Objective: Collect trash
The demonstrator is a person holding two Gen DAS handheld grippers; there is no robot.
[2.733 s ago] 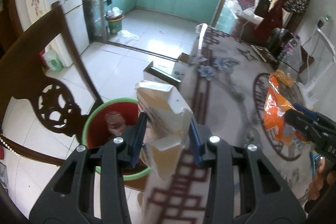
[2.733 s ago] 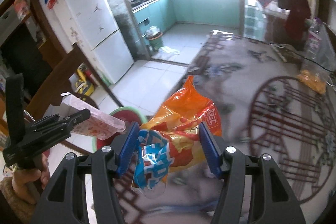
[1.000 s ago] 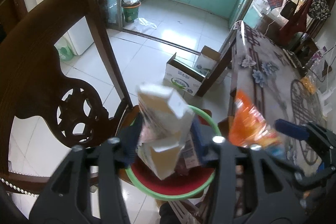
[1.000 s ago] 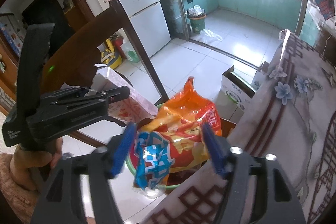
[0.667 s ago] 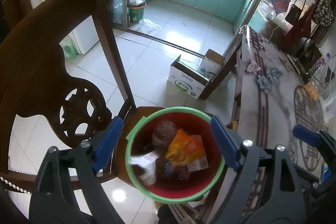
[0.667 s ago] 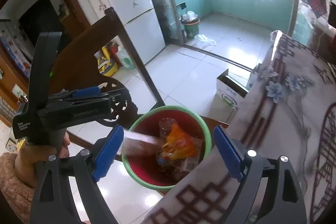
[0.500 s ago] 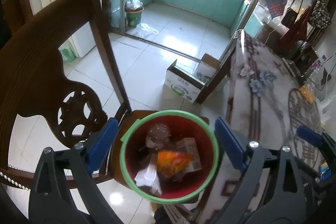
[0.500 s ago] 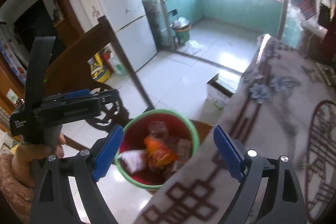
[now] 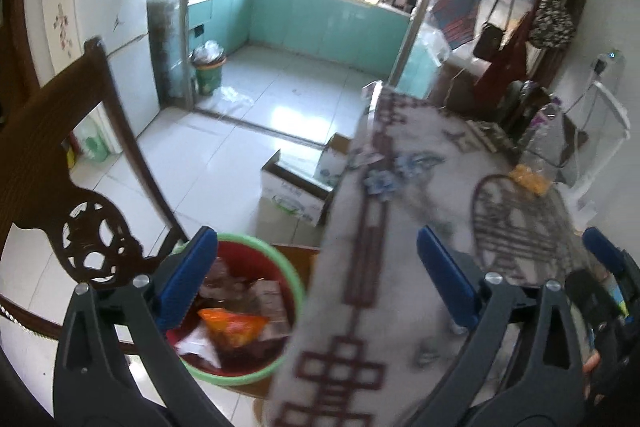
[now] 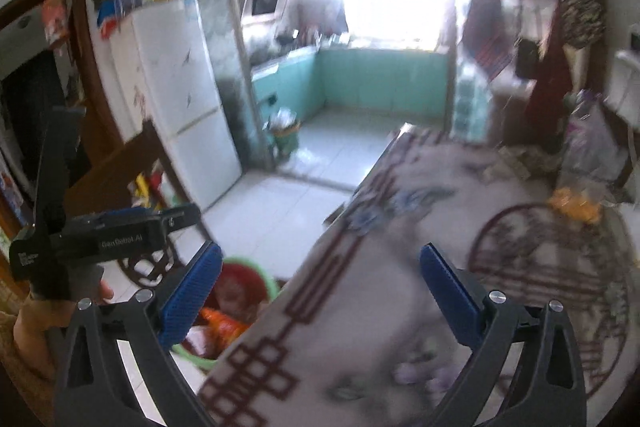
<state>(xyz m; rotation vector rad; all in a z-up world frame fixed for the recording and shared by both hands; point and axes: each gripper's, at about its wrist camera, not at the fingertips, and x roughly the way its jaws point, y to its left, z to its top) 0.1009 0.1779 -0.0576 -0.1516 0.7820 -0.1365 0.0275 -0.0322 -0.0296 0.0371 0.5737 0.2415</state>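
Note:
The red bin with a green rim (image 9: 286, 275) stands on the floor by the table's edge, at the lower left of both views. In it lie the orange snack bag (image 9: 233, 323) and the white carton (image 9: 196, 345), among other rubbish. My left gripper (image 9: 318, 279) hangs above the bin and the table edge, its jaws opening with nothing between them. My right gripper (image 10: 320, 291) is over the patterned tablecloth (image 10: 384, 311), jaws also opening and empty. The bin (image 10: 273, 285) and the bag (image 10: 224, 323) show beside its left pad.
A dark carved wooden chair (image 9: 60, 163) stands left of the bin. An open cardboard box (image 9: 292, 187) sits on the tiled floor beyond it. An orange wrapper (image 9: 528, 179) lies at the table's far side. A white fridge (image 10: 180, 99) stands at the left wall.
Both grippers let go: the carton and the orange bag dropped into the bin. The jaws spread wide, and both grippers rose and swung right, over the table.

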